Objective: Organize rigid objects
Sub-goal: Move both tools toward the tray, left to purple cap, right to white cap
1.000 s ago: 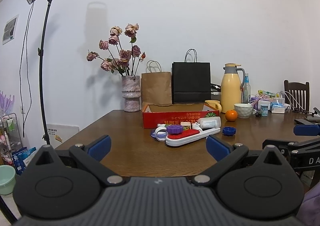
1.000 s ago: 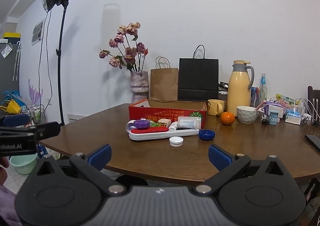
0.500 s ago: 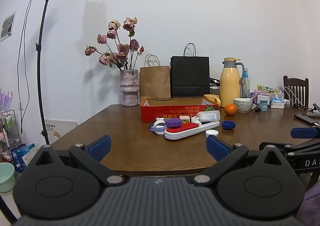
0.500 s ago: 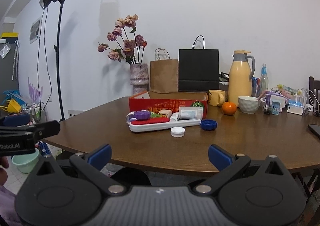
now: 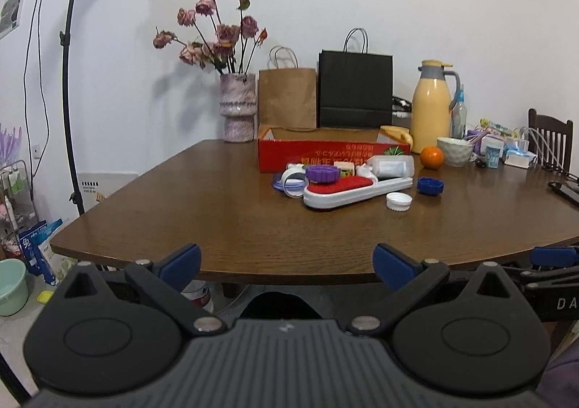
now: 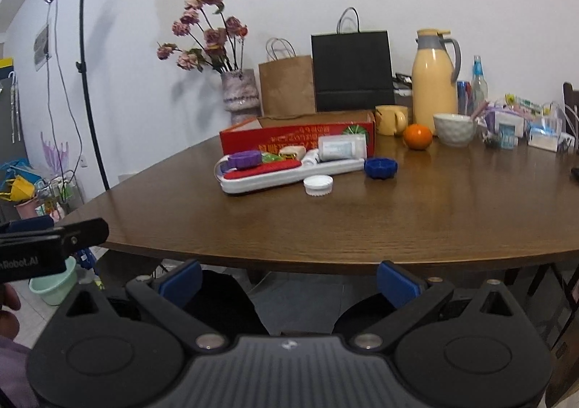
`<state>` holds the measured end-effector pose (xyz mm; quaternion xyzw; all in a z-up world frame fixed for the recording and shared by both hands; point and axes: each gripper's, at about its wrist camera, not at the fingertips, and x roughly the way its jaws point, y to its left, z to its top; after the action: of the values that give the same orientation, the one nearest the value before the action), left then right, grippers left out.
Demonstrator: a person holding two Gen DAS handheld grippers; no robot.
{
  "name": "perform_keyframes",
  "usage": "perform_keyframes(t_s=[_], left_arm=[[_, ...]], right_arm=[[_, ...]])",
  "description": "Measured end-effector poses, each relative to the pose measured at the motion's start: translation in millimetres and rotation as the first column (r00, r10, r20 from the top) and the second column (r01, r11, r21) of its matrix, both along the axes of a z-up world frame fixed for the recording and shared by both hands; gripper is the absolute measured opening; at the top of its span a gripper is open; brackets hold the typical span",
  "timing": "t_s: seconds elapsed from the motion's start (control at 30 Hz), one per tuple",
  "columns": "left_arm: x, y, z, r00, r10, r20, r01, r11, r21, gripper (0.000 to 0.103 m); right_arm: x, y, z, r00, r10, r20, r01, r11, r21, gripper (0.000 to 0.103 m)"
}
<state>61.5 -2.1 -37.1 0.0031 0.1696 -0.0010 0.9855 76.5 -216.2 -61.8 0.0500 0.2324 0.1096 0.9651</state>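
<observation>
Dark brown wood makes up the rounded bench [image 5: 224, 220], and the task's things sit in a cluster toward its far middle. A long white plastic tray with a red pad [image 5: 356, 189] lies flat there, with a purple ribbed screw cap [image 5: 323, 174] resting at its left end and a clear plastic bottle lying on its side [image 5: 392, 166] at its far right end. Just beside the tray's near edge lies a white ribbed bottle cap [image 5: 398, 201]; a dark blue ribbed cap [image 5: 430, 186] sits a little to its right, apart from it. Directly behind the cluster stands a shallow red cardboard box [image 5: 325, 151] with its top open

The left tool [image 5: 286, 258] hangs at the bench's near edge, blue pads spread wide and holding nothing. The right tool [image 6: 289, 279] is likewise spread and empty – it sits lower, just below and in front of the bench's edge

Further back, a round orange fruit [image 6: 418, 136] rests beside a white faceted bowl [image 6: 454, 128], a tall cream thermos jug [image 6: 435, 80] behind them
</observation>
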Motion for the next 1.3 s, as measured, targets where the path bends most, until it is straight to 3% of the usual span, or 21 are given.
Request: perform_keyframes(t_s=[0.4, 0.73, 1.1, 1.3], left_arm=[[74, -6, 2, 0.999, 0.031, -0.024, -0.03, 0.999, 0.026, 0.103], [110, 4, 8, 0.997, 0.072, 0.007, -0.072, 0.997, 0.009, 0.103], [153, 4, 9, 0.999, 0.051, -0.008, -0.051, 0.999, -0.002, 0.103], [184, -6, 3, 0.998, 0.008, -0.063, -0.01, 1.0, -0.02, 0.103]], right_arm=[[65, -8, 5, 1.0, -0.02, -0.001, 0.02, 1.0, -0.018, 0.103], [111, 0, 23, 0.998, -0.004, 0.056, 0.005, 1.0, -0.018, 0.103], [151, 8, 10, 1.0, -0.011, 0.02, 0.012, 0.999, -0.051, 0.103], [174, 2, 3, 1.0, -0.017, -0.014, 0.016, 0.998, -0.066, 0.09]])
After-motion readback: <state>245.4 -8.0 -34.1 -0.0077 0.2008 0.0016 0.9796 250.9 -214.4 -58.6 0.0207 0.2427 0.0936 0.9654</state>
